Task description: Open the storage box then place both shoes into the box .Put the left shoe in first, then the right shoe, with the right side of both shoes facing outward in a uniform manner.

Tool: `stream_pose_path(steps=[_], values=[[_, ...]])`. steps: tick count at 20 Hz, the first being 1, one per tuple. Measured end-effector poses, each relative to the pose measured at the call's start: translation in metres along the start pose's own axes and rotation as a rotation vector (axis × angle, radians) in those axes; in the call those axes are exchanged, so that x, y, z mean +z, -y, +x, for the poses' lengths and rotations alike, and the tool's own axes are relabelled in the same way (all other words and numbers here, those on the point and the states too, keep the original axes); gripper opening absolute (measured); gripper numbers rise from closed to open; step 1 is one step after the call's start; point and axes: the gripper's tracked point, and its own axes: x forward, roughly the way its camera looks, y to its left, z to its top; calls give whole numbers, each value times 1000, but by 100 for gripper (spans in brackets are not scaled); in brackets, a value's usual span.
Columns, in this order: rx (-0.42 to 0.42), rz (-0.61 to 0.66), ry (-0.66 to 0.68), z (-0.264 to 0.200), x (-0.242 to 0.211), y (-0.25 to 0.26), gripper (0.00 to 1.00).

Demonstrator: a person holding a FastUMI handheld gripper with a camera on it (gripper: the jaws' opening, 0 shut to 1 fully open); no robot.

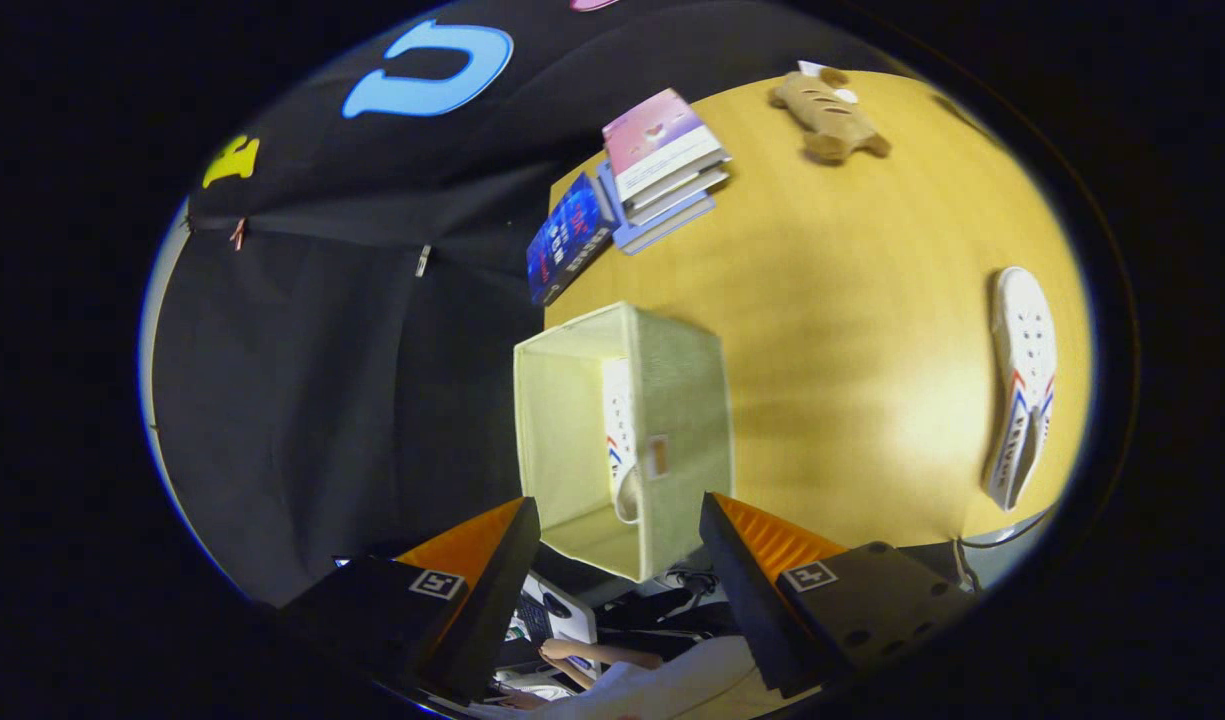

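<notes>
1. Table (852, 300): I log a yellow wooden top filling the right half of the frame, its bare middle under strong light.

2. Storage box (672, 400): pale fabric, open, at frame centre by the table's left edge, just ahead of my fingers. I see into its hollow; a small tab sits on its nearer wall.

3. Gripper (620, 560): my two fingers rise from the bottom of the frame, spread wide apart and released, nothing between them but the box's lower corner beyond. They touch nothing that I can see.

4. Stack of books (662, 165): upper centre, near the table's far edge, pink cover on top; a blue book (570, 238) leans just beside it, lower left of the stack.

5. Shoe on the table (1022, 385): white with red and blue stripes, far right of the frame, well apart from the box.

6. Shoe in the box (622, 440): same white pattern, lying inside against the box's right wall; I cannot tell which side faces outward.

7. Plush toy (830, 115): brown, top right, beyond the books.

8. Person's arm (602, 655): bottom centre, below the fingers, past the table edge.
</notes>
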Motion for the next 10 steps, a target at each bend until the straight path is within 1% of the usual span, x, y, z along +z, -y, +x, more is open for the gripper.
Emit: stream_pose_path(steps=[1, 4, 6, 8, 10], values=[[-33, 11, 19, -13, 7, 26, 98], [-170, 46, 62, -52, 24, 114, 98], [-280, 53, 80, -76, 32, 175, 97], [-391, 37, 86, -90, 39, 234, 97], [-465, 25, 80, -94, 47, 278, 97]])
